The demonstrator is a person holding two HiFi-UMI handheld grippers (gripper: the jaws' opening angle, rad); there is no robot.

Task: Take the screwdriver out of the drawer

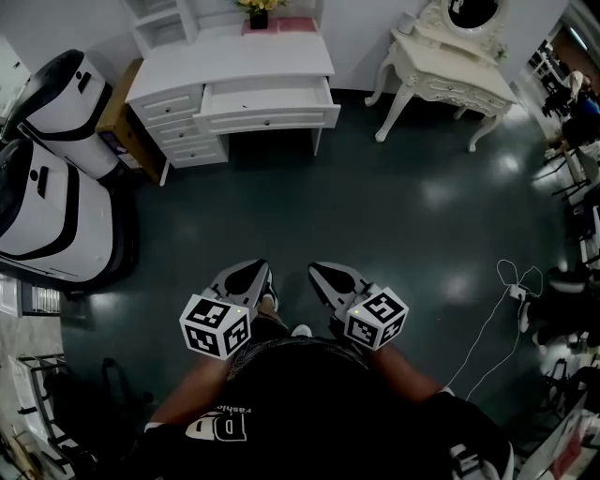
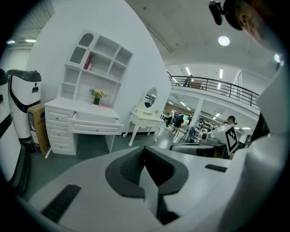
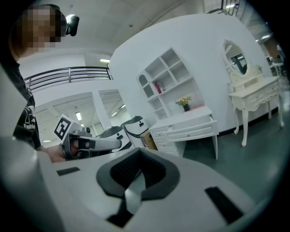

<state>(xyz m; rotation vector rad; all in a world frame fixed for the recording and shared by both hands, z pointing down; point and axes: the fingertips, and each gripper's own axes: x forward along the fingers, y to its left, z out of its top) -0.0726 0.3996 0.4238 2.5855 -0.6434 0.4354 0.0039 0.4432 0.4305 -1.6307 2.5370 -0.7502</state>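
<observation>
Standing on a dark green floor [image 1: 403, 216], a person holds the left tongs [image 1: 257, 274] and right tongs [image 1: 320, 275] close to the body, side by side, both aimed twd the white worktop [image 1: 234, 64] across the room. Each pair's pads are pressed together w/ nothing between them, as both gripper views show. The worktop's upper drawer [image 1: 269, 119] is pulled out, front facing the person, well apart from both tongs; the screwdriver can't be made out at this range, only a pale drawer interior. A potted yellow plant [image 1: 258, 15] sits at the worktop's back edge. A cream dressing table [image 1: 450, 70] stands right of it, white-and-black machines [image 1: 47, 197] at left, and a thin white cable [image 1: 492, 314] trails over the floor at right.
</observation>
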